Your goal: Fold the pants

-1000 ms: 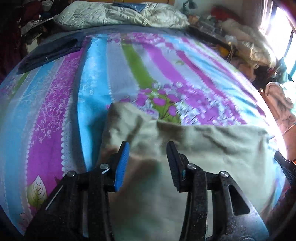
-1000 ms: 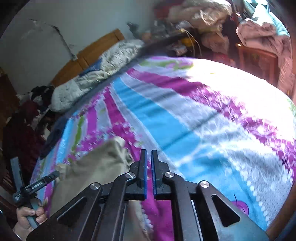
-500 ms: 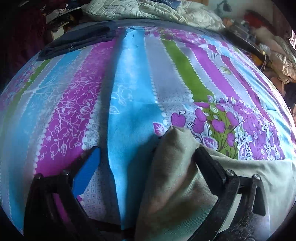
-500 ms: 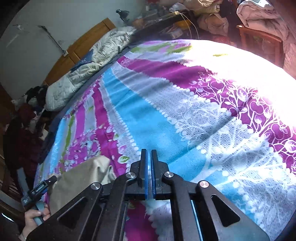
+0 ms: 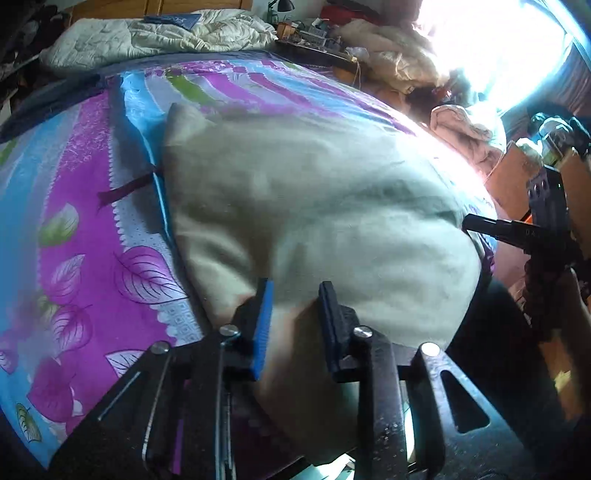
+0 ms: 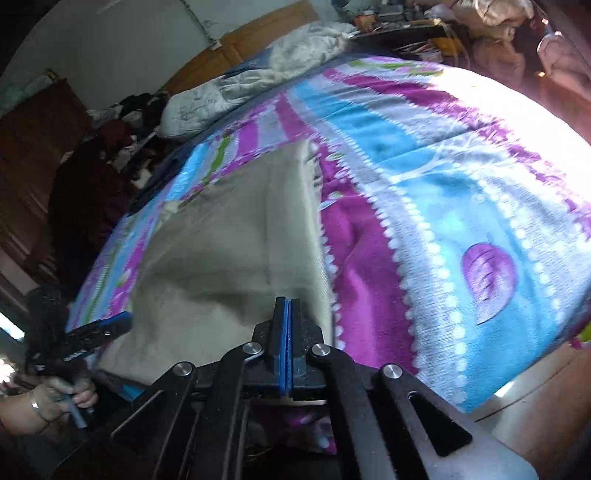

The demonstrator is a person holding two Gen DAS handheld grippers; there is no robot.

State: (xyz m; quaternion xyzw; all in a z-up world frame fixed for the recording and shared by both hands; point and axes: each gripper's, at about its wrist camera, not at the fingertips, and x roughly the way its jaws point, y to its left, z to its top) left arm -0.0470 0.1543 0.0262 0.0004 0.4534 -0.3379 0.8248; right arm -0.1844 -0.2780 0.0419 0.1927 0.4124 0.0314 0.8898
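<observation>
The beige pants (image 5: 325, 206) lay folded on the near part of the bed, over the striped floral bedspread (image 5: 85, 236) of purple, blue and grey bands, with their near edge reaching the bed's edge. In the right wrist view the pants (image 6: 229, 243) spread flat toward the bed's left side. The left gripper (image 5: 295, 325) hovered at the near edge of the pants, its jaws parted with cloth showing between them but not pinched. The right gripper (image 6: 287, 343) had its blue pads pressed together; whether any cloth was caught between them could not be told. A hand (image 6: 55, 398) held the left gripper's handle at the bed's edge. At the far end lay a pale quilted blanket (image 5: 147, 33) against a wooden headboard (image 6: 236, 48).
</observation>
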